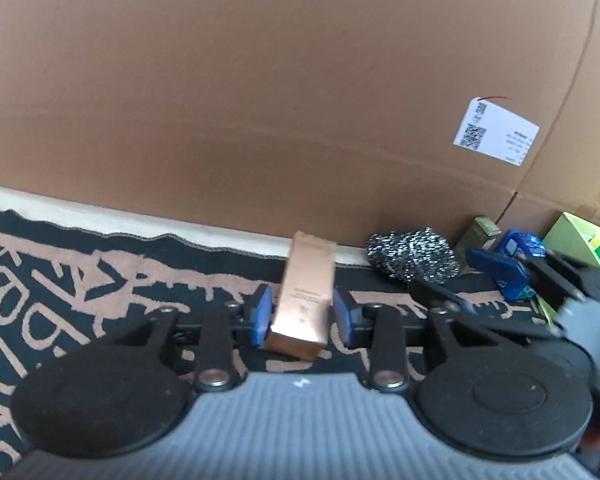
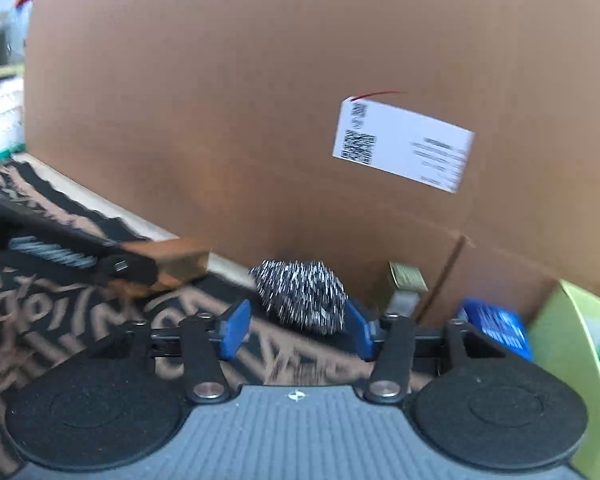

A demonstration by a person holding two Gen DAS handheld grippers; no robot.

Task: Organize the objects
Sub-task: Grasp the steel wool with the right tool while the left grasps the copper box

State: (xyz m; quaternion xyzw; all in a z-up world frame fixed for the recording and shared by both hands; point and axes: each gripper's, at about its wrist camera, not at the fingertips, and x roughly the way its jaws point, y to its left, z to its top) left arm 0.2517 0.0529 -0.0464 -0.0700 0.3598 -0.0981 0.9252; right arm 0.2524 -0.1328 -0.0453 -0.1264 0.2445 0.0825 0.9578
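Observation:
A slim copper-coloured carton [image 1: 306,292] lies on the patterned rug between the blue pads of my left gripper [image 1: 303,314]. The jaws are open around it with a small gap on each side. The carton also shows in the right wrist view [image 2: 176,260] with the left gripper's finger [image 2: 132,268] beside it. My right gripper [image 2: 296,328] is open and empty, just short of a black-and-silver sparkly ball [image 2: 304,296]. In the left wrist view the ball [image 1: 414,254] sits right of the carton, with the right gripper [image 1: 496,284] beyond it.
A large cardboard box [image 1: 280,100] with a white label [image 2: 404,144] stands close behind everything. At its foot are a small olive-gold box [image 2: 406,280], a blue packet [image 2: 496,328] and a light green box [image 2: 576,360]. The black-and-tan rug [image 1: 60,280] extends left.

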